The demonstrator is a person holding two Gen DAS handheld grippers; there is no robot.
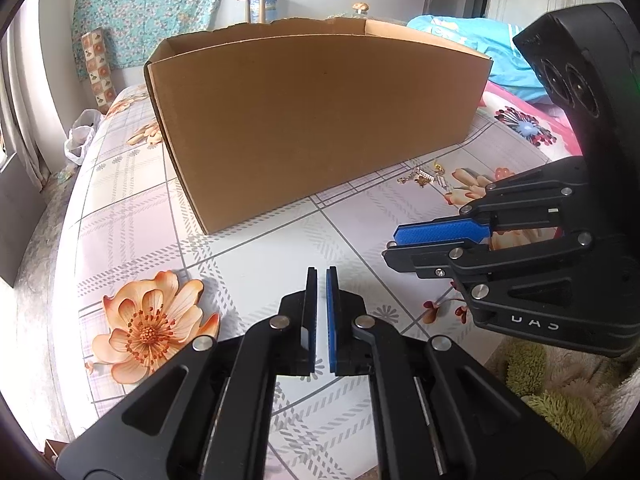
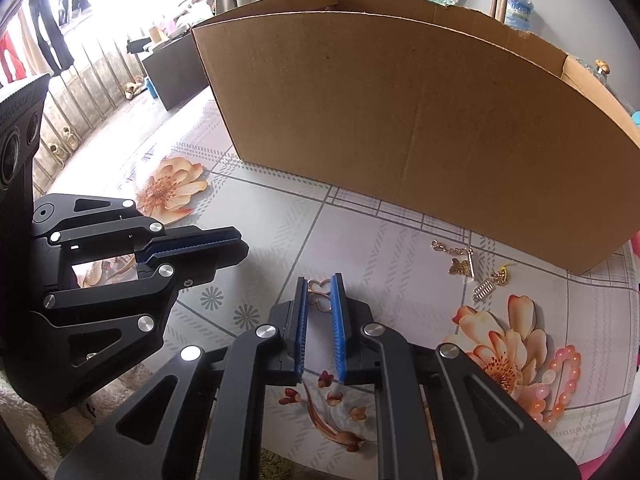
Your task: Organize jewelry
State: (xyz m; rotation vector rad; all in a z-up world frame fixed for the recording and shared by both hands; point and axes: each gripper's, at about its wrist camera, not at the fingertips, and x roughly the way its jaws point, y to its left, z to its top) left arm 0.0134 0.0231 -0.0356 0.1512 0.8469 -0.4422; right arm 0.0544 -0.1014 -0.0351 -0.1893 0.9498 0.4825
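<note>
Closest to my right wrist camera, the right gripper (image 2: 320, 286) has its blue pads (image 2: 338, 320) drawn in on a small gold heart-shaped piece (image 2: 319, 294) that sits between the tips on the floral sheet (image 2: 280, 240); whether the piece is lifted clear of the sheet I cannot tell. My left gripper (image 1: 321, 276) shows its jaws nearly together with only a thin slit between them and nothing in it. More gold jewelry (image 2: 460, 260) lies loose on the sheet near the foot of the cardboard box (image 2: 420, 120), to the right of my right gripper. An orange bead bracelet (image 2: 560, 384) lies further right, well apart from the box. Both grippers sit side by side in front of the box.
</note>
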